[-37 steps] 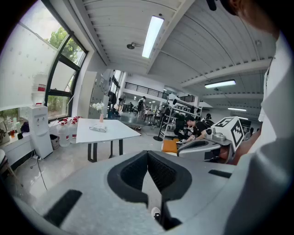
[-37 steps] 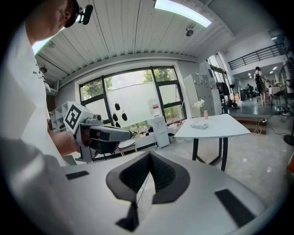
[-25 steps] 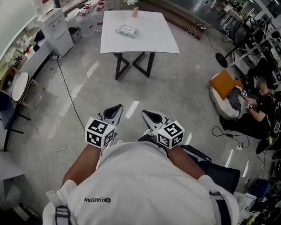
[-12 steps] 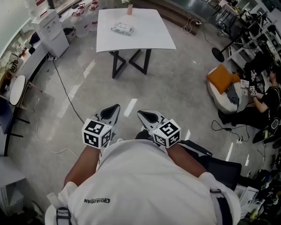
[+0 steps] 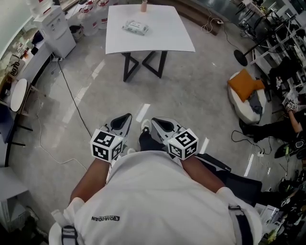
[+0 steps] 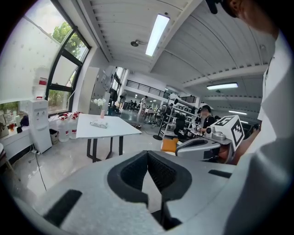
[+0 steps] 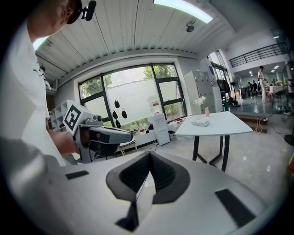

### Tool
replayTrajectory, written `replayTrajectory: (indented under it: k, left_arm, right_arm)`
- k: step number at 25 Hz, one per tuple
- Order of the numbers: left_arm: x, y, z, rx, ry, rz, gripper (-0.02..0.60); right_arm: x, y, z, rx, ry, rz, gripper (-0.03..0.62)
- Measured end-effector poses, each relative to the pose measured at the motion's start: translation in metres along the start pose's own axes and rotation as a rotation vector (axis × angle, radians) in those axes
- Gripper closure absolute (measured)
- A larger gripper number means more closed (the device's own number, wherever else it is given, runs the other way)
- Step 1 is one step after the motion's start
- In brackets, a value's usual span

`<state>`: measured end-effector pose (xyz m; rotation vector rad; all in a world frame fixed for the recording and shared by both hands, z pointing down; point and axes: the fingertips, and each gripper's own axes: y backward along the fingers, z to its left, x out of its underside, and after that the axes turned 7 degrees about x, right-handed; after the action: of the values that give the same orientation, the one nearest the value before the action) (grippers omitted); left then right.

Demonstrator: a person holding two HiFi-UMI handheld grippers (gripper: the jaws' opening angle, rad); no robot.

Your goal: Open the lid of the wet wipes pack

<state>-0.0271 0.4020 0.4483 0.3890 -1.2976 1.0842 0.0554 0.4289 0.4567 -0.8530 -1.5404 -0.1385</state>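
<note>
Left gripper point(image 5: 123, 119): held low, close in front of the person's body, jaws closed tip to tip with nothing between them.
Right gripper point(image 5: 161, 123): just beside the left one, jaws likewise pressed together and empty.
Floor point(image 5: 191, 95): pale glossy tiles between the person and the table.
Table point(image 5: 162, 40): white square top on black crossed legs, well apart from both grippers.
Wet wipes pack point(image 5: 135, 27): lying flat on the table's far half; too small to tell how its lid stands.
Pink cup point(image 5: 144, 6): upright at the table's far edge, beyond the pack.
</note>
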Motion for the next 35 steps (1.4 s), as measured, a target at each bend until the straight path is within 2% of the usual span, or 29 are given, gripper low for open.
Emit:
replayTrajectory:
  k: [8, 16, 21, 26, 35]
  left_arm:
    - [-0.033, -0.025, 0.040, -0.032, -0.015, -0.009, 0.581]
    - [-0.081, -0.079, 0.082, -0.044, -0.056, -0.018, 0.581]
    - [-0.112, -0.111, 0.111, -0.061, -0.040, -0.023, 0.581]
    - [-0.135, -0.141, 0.130, -0.076, -0.052, -0.023, 0.581]
    - [-0.155, -0.190, 0.150, -0.102, -0.044, -0.024, 0.581]
  right_arm:
    - [-0.036, -0.039, -0.036, -0.011, -0.004, -0.040, 0.588]
    - [-0.084, -0.086, -0.099, -0.032, 0.006, -0.071, 0.588]
    - [-0.112, -0.112, -0.133, -0.062, 0.019, -0.078, 0.588]
    - [-0.129, -0.131, -0.167, -0.088, 0.019, -0.070, 0.588]
    - [-0.145, -0.159, -0.216, -0.133, 0.034, -0.068, 0.588]
